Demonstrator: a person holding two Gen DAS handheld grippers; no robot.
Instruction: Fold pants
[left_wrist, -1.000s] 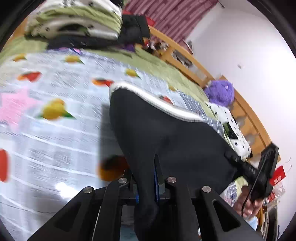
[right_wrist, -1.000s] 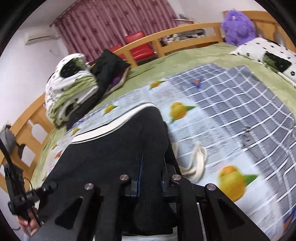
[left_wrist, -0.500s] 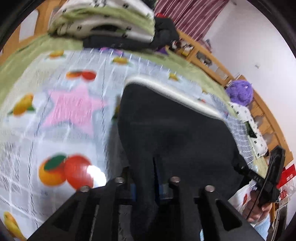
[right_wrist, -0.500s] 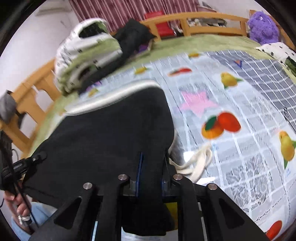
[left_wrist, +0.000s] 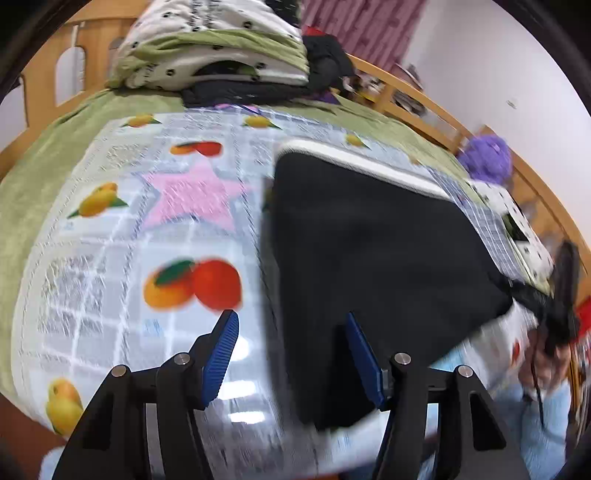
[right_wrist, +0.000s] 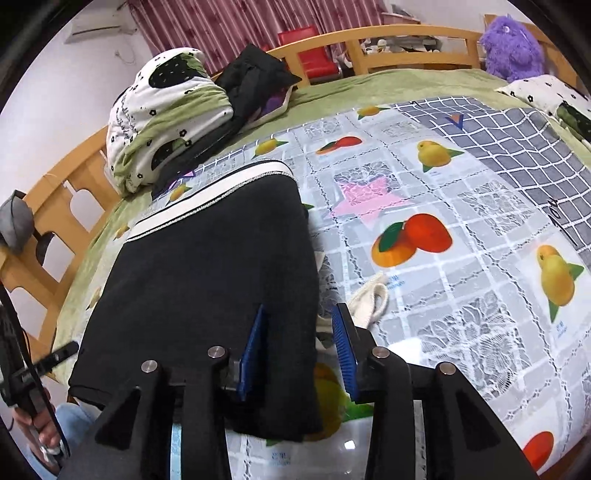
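Note:
Black pants with a white waistband lie folded flat on the fruit-print sheet. My left gripper is opening; the pants' near left edge lies between its blue pads, which do not press on it. In the right wrist view the same pants show their waistband at the far end. My right gripper is also opening, with the pants' near right edge loose between its jaws. A cream drawstring pokes out beside that edge.
A pile of folded bedding and dark clothes sits at the far end of the bed. A purple plush toy and a spotted pillow lie at the far right. A wooden frame rings the bed.
Both grippers were shut on the pants' near edge and carried it across the bed. Now both sets of jaws have parted and the pants rest flat on the sheet.

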